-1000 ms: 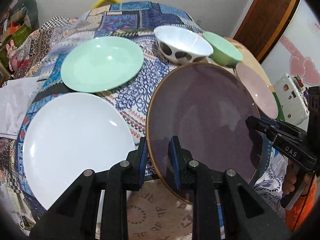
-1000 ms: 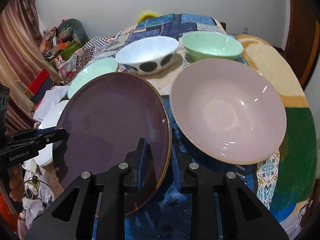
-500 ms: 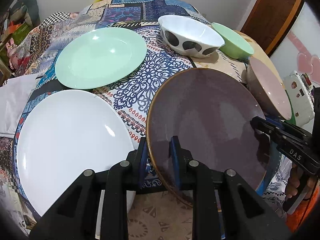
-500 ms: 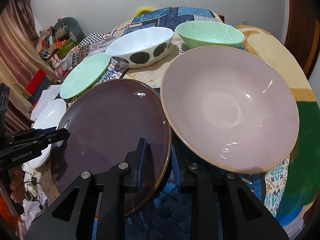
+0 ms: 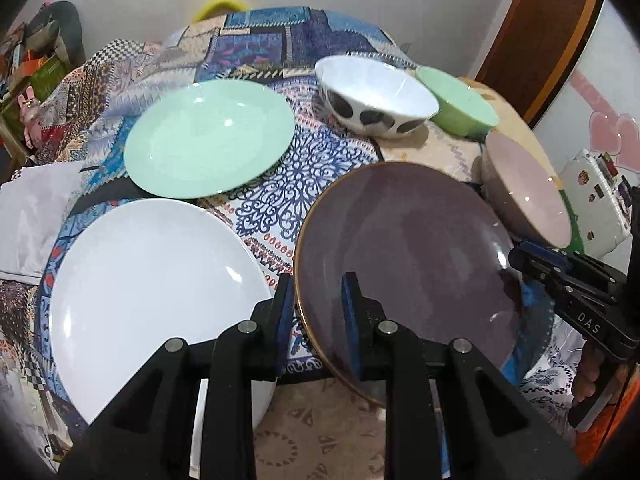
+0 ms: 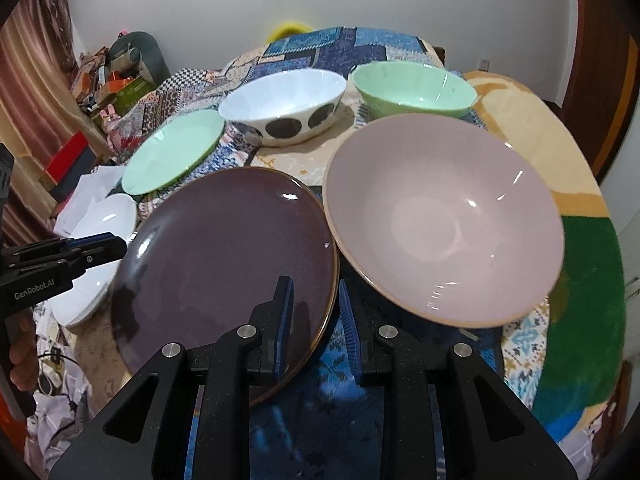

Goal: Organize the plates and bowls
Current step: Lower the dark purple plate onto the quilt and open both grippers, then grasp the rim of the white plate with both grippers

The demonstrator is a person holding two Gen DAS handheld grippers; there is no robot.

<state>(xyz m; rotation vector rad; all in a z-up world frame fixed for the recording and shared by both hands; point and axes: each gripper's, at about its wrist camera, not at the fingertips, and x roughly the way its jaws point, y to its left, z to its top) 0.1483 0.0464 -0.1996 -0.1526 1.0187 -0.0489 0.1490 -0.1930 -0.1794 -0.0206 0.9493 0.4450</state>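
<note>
A: Both hand-held grippers are on the dark purple plate (image 5: 404, 256). The left hand-held gripper (image 5: 316, 308) pinches its near-left rim between blue pads, and the right hand-held gripper (image 6: 314, 312) clamps the opposite edge.

B: The plate looks tilted, raised off the patterned desk (image 5: 280, 200). How far along, would you say?

A: Early, by my reckoning. Nothing's stacked: the white plate (image 5: 152, 296) and mint plate (image 5: 208, 138) lie separate on the cloth, and the spotted bowl (image 5: 376, 96), green bowl (image 5: 460, 104) and pink bowl (image 6: 444, 220) each stand alone.

B: What differs between the views?

A: The left camera shows the whole white plate just beside the purple one. The right camera catches only a sliver of it, but looks straight into the pink bowl, nearly touching the purple rim.
</note>
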